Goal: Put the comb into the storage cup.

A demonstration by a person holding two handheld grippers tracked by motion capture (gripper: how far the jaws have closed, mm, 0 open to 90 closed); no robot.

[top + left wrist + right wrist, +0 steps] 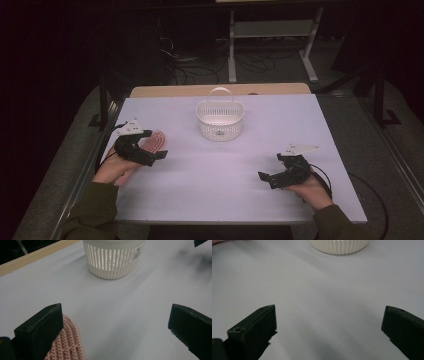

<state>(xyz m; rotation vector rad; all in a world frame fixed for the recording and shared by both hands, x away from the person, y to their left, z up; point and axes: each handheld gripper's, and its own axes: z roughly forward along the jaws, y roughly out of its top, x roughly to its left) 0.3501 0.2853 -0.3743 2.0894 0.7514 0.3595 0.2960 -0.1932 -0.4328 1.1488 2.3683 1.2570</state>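
Observation:
A white slotted basket (220, 124) with a thin handle stands upright at the back middle of the white table (215, 180). A flat pink oval pad (159, 137) covered in small nubs lies at the left. My left gripper (154, 146) is open just over its near end; in the left gripper view the pad (68, 345) lies beside the left jaw of the gripper (116, 312), and the basket (112, 262) is ahead. My right gripper (270, 166) is open at the front right, low over bare table. The right gripper view has this gripper (329, 308) facing the basket's base (339, 246).
A wooden strip (220, 90) runs along the table's far edge. Beyond it, on the dark floor, are cables (200, 70) and a grey metal shelf frame (272, 30). Black stands flank the table at left and right.

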